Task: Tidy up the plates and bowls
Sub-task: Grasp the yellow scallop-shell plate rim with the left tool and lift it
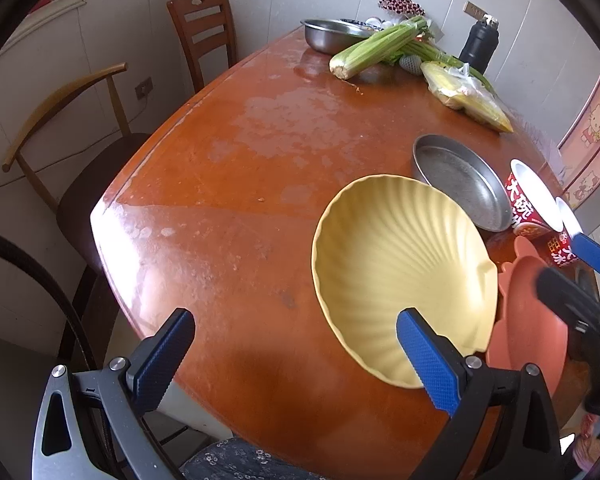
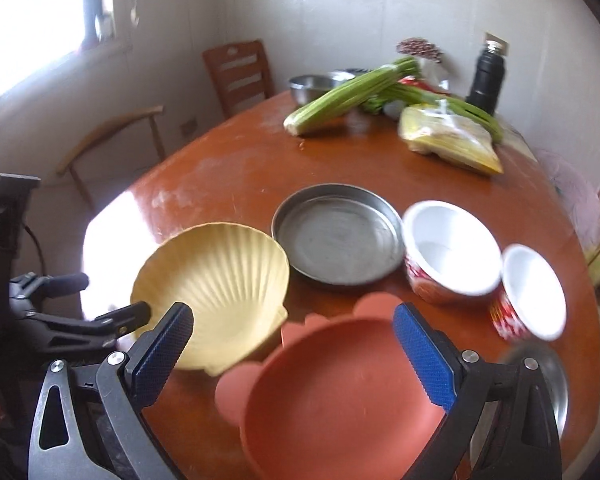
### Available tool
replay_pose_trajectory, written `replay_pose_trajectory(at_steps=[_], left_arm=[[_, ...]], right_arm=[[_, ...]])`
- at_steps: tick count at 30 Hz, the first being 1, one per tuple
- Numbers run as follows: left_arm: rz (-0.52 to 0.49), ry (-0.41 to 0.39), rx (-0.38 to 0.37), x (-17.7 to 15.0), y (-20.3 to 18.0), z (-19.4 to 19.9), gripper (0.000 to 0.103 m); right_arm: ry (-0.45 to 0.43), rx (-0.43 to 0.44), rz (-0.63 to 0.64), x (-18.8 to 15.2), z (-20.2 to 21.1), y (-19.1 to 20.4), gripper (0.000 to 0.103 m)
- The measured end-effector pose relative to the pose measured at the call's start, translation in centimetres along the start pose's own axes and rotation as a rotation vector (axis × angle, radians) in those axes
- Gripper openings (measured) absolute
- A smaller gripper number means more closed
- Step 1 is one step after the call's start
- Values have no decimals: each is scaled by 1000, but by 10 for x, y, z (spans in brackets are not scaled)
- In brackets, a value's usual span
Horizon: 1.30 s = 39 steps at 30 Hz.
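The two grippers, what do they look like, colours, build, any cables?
Both match. The left gripper and right gripper each have two blue fingers with dimpled pads, mounted on black and grey plastic arms joined by silver bolts, with triangular cutouts. A black cable loops beside the left one.

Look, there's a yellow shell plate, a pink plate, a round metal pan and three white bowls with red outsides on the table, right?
Nearly: there are two white bowls with red outsides, not three. The right wrist view shows both, beside the metal pan, shell plate and pink plate.
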<state>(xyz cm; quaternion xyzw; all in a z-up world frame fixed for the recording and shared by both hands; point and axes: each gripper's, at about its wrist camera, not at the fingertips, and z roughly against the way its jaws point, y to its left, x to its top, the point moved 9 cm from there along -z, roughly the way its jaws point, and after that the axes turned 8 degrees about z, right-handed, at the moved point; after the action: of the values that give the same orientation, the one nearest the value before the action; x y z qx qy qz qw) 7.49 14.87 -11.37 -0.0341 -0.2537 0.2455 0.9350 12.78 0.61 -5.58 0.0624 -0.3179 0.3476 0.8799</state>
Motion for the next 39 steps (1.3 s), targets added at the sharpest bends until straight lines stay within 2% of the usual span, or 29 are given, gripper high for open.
replay_pose_trajectory(at_steps=[4, 6, 8, 13, 15, 16, 17, 18, 20, 23, 30, 39], left_arm=[[-6, 35, -8, 1, -2, -11, 101], [-13, 42, 7, 1, -2, -15, 100], [-15, 46, -2, 2, -4, -17, 98], [-37, 48, -9, 5, -9, -20, 87], [-36, 56, -19, 5, -12, -23, 77], [-38, 59, -24, 6, -12, -23, 75], [-40, 54, -23, 7, -13, -23, 69], [-39, 52, -30, 7, -14, -22, 57], [-37, 56, -63, 8, -19, -21, 48], [-28, 68, -110, 9, -24, -22, 38], [25, 58, -114, 24, -10, -21, 38], [92, 0, -60, 73, 25, -30, 38]], right_arm=[[65, 8, 23, 2, -30, 5, 95], [88, 41, 13, -1, -40, 5, 89], [122, 75, -5, -3, -50, 5, 74], [172, 108, -7, -7, -69, 6, 62], [173, 109, 11, -7, -72, 8, 57], [175, 109, 21, -8, -74, 10, 56], [178, 108, 29, -8, -75, 12, 50], [182, 114, 35, -9, -76, 14, 47], [187, 127, 40, -9, -78, 19, 41], [174, 132, 56, -6, -76, 25, 40], [150, 128, 67, 9, -71, 35, 40], [136, 163, 50, 45, -92, 61, 41]])
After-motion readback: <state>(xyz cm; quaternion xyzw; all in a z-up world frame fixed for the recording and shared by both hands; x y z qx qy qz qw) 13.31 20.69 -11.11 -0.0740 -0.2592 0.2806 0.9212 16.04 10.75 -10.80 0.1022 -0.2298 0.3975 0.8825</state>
